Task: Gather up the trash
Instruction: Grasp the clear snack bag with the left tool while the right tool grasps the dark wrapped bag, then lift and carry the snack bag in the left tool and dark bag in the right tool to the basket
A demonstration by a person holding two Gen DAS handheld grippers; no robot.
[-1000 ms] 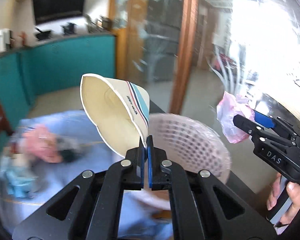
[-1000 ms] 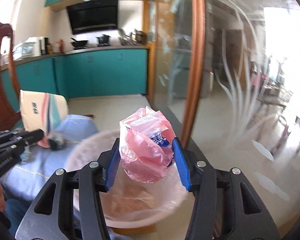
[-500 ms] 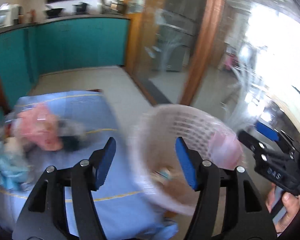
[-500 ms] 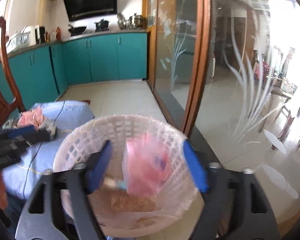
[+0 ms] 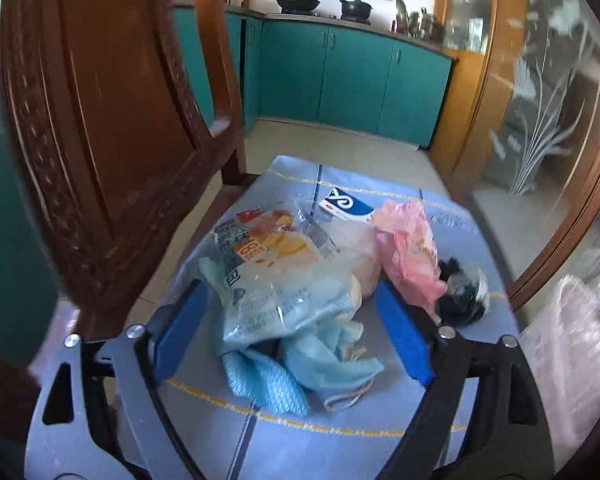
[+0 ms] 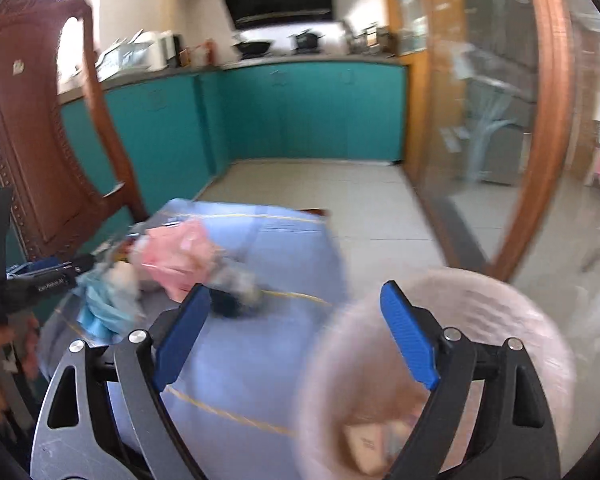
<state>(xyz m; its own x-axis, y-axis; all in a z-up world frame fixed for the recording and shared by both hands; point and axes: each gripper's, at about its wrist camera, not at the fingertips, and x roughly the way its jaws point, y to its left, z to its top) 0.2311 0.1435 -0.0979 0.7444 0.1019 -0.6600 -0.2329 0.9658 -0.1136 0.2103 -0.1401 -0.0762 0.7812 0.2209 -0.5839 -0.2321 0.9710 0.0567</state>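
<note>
A pile of trash lies on a blue cushion [image 5: 452, 352]: a clear printed food bag [image 5: 276, 276], a blue cloth [image 5: 300, 372], a pink plastic bag [image 5: 408, 256], a black-and-white wad [image 5: 464, 292] and a blue-and-white carton [image 5: 346, 205]. My left gripper [image 5: 292, 336] is open and empty, its jaws on either side of the clear bag. My right gripper [image 6: 296, 336] is open and empty, between the cushion [image 6: 260, 328] and the pink mesh basket [image 6: 432, 376], which holds trash. The pile is blurred in the right wrist view [image 6: 172, 260].
A carved wooden chair back [image 5: 100, 128] stands close on the left. A glass door with a wooden frame [image 5: 548, 152] is on the right. Teal kitchen cabinets [image 5: 348, 80] line the far wall across a tiled floor. The basket edge [image 5: 568, 344] shows blurred at right.
Both grippers opened: the paper cup left the left gripper and the pink bag dropped from the right one into the basket. Both then swung left towards the cushion.
</note>
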